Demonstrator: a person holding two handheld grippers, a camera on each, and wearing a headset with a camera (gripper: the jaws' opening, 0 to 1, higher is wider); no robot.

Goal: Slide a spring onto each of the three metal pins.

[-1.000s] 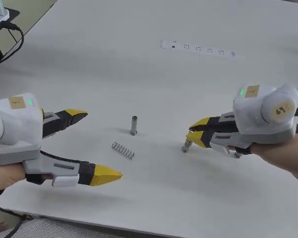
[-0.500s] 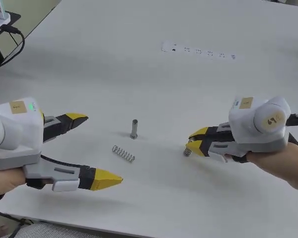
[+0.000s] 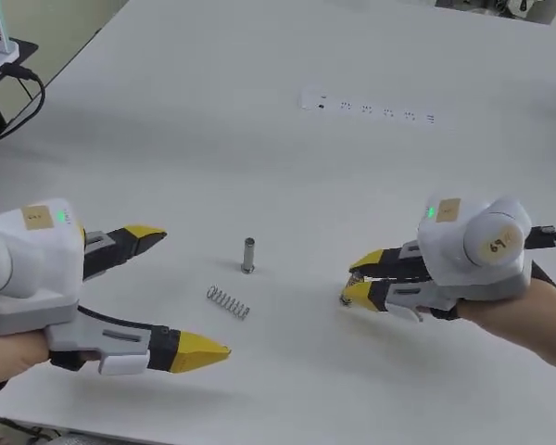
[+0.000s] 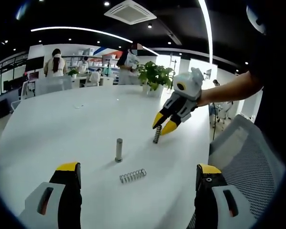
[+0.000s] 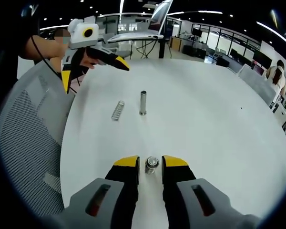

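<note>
A bare metal pin [image 3: 248,255] stands upright on the white table [image 3: 259,158], with a loose spring [image 3: 228,302] lying just in front of it. My left gripper [image 3: 181,295] hovers wide open at the lower left, facing both the pin [image 4: 118,150] and the spring [image 4: 133,175]. To the right, a second pin [image 5: 151,164] with a spring around it stands between the narrowly parted jaws of my right gripper [image 3: 354,281]. A thin gap shows on each side of it. From the left gripper view, the right gripper [image 4: 163,125] leans down over that pin [image 4: 157,134].
A white power strip [image 3: 371,108] lies far back on the table. A black cable [image 3: 23,88] hangs off the left edge. A grey mesh chair [image 5: 33,143] sits close to the near table edge. People stand in the room behind.
My right gripper has come down and toward me, so the sprung pin now stands between its jaw tips. The left gripper has barely moved. The head camera tilted.
</note>
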